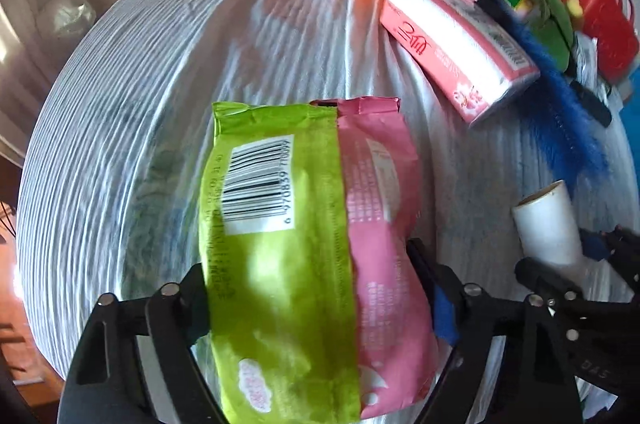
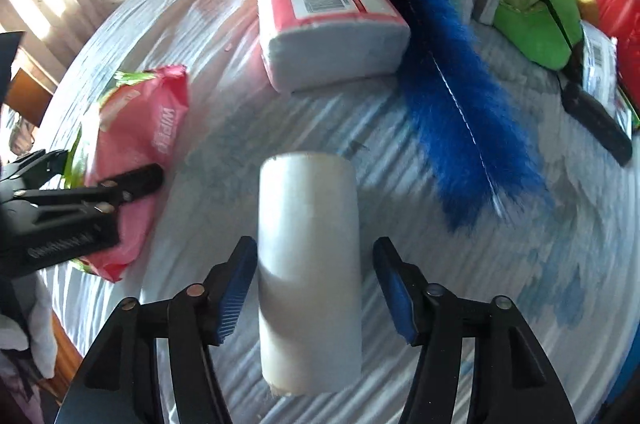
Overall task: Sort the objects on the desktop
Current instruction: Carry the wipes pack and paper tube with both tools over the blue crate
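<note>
Both fisheye views ride on hand-held grippers and look steeply down at close range on a pale streaked tabletop (image 1: 120,143). The left wrist view looks along its fingers over a green-and-pink plastic wipes packet (image 1: 304,264); the right over a white cylindrical roll (image 2: 308,264). They share the roll (image 1: 548,224) at four o'clock, the packet (image 2: 132,151) at nine o'clock, and a pink-wrapped tissue pack (image 1: 456,51) (image 2: 328,35).

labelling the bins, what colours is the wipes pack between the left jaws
The wipes pack is lime green and pink, with a white barcode label; the left wrist view shows it best.
</note>
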Motion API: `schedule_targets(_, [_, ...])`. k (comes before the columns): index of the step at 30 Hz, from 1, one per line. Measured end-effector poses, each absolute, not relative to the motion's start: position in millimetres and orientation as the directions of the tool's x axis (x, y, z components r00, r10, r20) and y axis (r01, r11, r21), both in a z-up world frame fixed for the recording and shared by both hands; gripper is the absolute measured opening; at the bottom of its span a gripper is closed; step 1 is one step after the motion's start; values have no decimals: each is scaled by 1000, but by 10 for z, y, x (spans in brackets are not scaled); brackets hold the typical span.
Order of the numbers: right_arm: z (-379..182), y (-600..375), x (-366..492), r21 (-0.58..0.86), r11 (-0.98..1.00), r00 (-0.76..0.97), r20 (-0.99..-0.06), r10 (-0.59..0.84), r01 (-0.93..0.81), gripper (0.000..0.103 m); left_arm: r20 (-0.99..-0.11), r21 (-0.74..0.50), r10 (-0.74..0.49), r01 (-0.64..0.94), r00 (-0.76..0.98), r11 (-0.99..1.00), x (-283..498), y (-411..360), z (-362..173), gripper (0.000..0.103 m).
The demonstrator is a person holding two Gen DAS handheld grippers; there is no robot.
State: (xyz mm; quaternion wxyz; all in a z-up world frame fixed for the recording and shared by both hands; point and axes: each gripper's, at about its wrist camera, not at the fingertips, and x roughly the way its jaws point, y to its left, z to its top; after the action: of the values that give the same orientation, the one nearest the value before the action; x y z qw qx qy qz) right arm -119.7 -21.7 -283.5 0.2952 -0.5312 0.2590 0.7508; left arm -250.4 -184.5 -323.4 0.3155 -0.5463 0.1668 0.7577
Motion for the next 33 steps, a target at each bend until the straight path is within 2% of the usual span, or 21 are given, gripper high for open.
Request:
schedule_targets(1, [-2848,-249,-1191,57,-697,-256,-949,185,-715,50,-932,-99,300,-654,-203,-750,-2487,-1893,-3227,80])
schedule_targets(2, [-2846,-281,-1203,33,-706,-247,-948,203,-707,45,-931,-103,302,-649,-203,-753,-2477,-1917,-3218,79])
schedule_targets(5, [-2802,-293,-1191,79,-700,-286,-940,184,-710,45,-918,-133,339,-643,-208,-755,-2409,-2016,-3096,78])
schedule_targets(8, [-2643,-317,-1159,82,-699,-322,-921,220,-711,45,-890,-111,372,-664,-266,-740,-2277,-2040,-2832,78])
schedule_targets(15, [-1911,-343,-892,89,-698,-427,-843,328,-711,45,-796,-83,479,-718,-369,-691,-2078,-1669,-1983,78])
schedule_targets(16, [-1806,-340,-840,85,-696,-438,-830,346,-713,45,-780,-88,531,-782,-332,-617,-1990,-1637,-1839,78])
schedule_targets(25, [-724,-278,122,24,-662,-499,-677,540,-749,45,-637,-118,682,-829,-359,-547,-1113,-1306,-886,78])
schedule_targets(33, [-49,-269,1045,20,-508,-425,-577,697,-861,45,-542,-101,802,-928,-250,-358,-422,-903,-322,78])
